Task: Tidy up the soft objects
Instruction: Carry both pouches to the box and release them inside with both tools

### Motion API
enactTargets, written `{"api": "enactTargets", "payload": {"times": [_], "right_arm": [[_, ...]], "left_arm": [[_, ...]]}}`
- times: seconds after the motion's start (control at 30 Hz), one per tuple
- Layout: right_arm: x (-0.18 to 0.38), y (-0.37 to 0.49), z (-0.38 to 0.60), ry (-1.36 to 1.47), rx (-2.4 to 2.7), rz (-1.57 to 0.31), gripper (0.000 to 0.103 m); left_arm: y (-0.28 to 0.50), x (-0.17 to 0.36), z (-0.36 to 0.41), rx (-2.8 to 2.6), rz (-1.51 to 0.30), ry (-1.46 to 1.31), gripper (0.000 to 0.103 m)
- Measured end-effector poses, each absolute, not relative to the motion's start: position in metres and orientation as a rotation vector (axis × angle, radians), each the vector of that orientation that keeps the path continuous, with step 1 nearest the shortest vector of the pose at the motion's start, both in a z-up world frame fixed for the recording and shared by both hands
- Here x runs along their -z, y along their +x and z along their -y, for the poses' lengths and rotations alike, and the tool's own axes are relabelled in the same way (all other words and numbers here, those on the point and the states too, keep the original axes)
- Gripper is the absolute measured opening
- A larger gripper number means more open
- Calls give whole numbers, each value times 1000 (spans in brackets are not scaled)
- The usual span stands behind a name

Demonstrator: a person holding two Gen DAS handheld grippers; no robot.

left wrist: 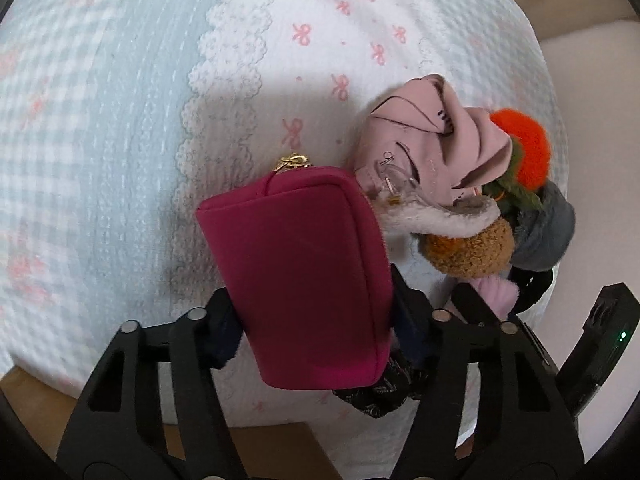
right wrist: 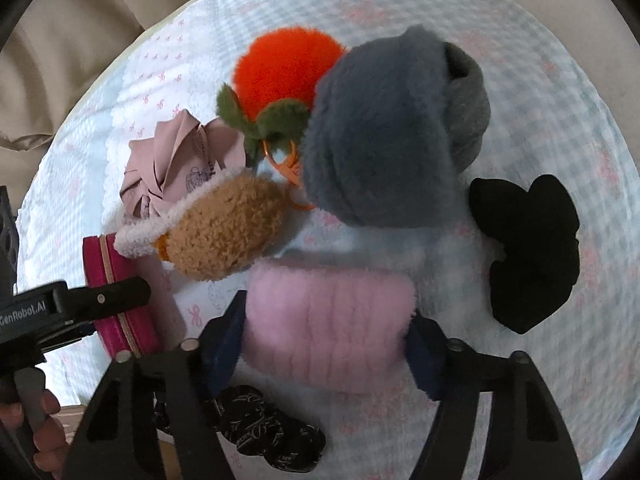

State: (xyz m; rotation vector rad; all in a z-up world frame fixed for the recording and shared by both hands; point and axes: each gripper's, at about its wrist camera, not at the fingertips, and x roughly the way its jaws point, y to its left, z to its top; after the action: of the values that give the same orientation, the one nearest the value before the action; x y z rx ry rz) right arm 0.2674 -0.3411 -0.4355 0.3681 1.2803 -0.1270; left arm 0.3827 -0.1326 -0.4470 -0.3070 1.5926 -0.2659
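My left gripper [left wrist: 316, 320] is shut on a magenta zip pouch [left wrist: 304, 272] and holds it over the bedcover; the pouch also shows in the right wrist view [right wrist: 120, 304]. My right gripper [right wrist: 328, 340] is shut on a fluffy pink piece [right wrist: 328, 320]. Beyond it lie a grey-blue plush piece [right wrist: 380, 136], a brown teddy-fleece pouch [right wrist: 224, 232], an orange pompom with green leaves [right wrist: 284, 68], a crumpled pink cloth [right wrist: 176, 168] and a black scrunchie [right wrist: 532, 252]. A dark patterned scrunchie [right wrist: 260, 432] lies under my right gripper.
Everything rests on a white and blue gingham bedcover with pink bows [left wrist: 120, 120]. Beige bedding [right wrist: 80, 40] lies past its far edge. A brown cardboard surface [left wrist: 280, 452] shows below the cover's near edge. The left gripper's body [right wrist: 60, 312] reaches in from the left.
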Motion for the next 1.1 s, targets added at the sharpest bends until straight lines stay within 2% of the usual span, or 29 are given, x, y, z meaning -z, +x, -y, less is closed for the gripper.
{"api": "enactTargets", "payload": {"times": [0.17,0.37,0.7,1.1], "right_arm": [[429,265,344,382,142,-1266,48],[417,264,345,385,139,-1253,40],[365,245,348,373,125,-1182,39],[232,187,296,227,10,-1067,39]], "left_arm": [[382,435,133,257,-1566,-287,44],[382,416,125,267,-1529,-256,42],[350,345,120,286,-1414,-217,41],[263,206,71,247,-1232,-230,41]]}}
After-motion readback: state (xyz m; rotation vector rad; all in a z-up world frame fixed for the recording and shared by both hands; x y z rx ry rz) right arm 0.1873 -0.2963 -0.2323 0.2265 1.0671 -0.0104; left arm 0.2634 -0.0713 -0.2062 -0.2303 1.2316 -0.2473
